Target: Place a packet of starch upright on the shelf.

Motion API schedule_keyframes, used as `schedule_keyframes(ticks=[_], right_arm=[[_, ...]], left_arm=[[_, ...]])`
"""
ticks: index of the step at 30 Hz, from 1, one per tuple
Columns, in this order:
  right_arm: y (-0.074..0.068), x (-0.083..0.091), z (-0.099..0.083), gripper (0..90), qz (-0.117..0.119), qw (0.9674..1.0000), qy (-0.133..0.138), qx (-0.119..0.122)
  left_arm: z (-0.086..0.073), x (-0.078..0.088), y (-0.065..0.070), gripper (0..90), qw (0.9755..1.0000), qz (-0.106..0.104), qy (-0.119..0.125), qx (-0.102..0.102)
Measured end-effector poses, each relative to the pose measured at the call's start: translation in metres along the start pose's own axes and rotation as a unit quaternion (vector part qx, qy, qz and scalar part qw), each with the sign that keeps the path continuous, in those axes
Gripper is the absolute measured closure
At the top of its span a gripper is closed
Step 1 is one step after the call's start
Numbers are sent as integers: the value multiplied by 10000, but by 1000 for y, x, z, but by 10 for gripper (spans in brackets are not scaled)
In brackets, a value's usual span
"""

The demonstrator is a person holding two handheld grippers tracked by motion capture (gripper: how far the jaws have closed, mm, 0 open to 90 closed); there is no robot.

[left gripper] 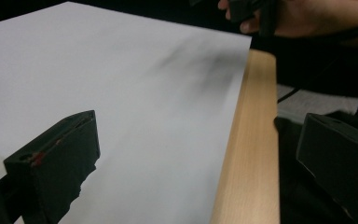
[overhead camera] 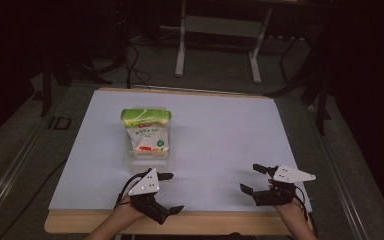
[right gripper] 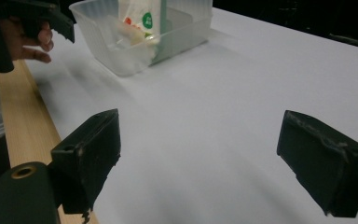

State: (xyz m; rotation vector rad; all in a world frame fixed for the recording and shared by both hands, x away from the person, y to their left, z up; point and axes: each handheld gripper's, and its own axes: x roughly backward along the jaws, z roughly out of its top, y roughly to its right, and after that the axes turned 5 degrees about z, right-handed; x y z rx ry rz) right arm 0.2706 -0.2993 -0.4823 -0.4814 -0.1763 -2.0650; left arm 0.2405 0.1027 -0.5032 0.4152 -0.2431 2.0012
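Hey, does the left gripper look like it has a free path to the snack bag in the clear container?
Probably yes. The left gripper is open just in front of the clear container, bare white sheet between them. The snack bag stands above the rim, open from above.

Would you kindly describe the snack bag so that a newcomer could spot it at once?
On the white-covered table, look left of centre for a clear plastic tub. The bag stands inside it: white with a green top band and red markings, the table's sole colourful item.
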Motion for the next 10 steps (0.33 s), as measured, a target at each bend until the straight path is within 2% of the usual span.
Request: schedule_keyframes(ticks=[3,10], right_arm=[[0,-2,-1,136,50,10000,-19,30],[1,-4,-2,138,87,9999,-75,84]], left_arm=[[-1,1,-1,0,10000,-19,2,42],[-2,-1,-1,0,10000,-40,-45,-15]])
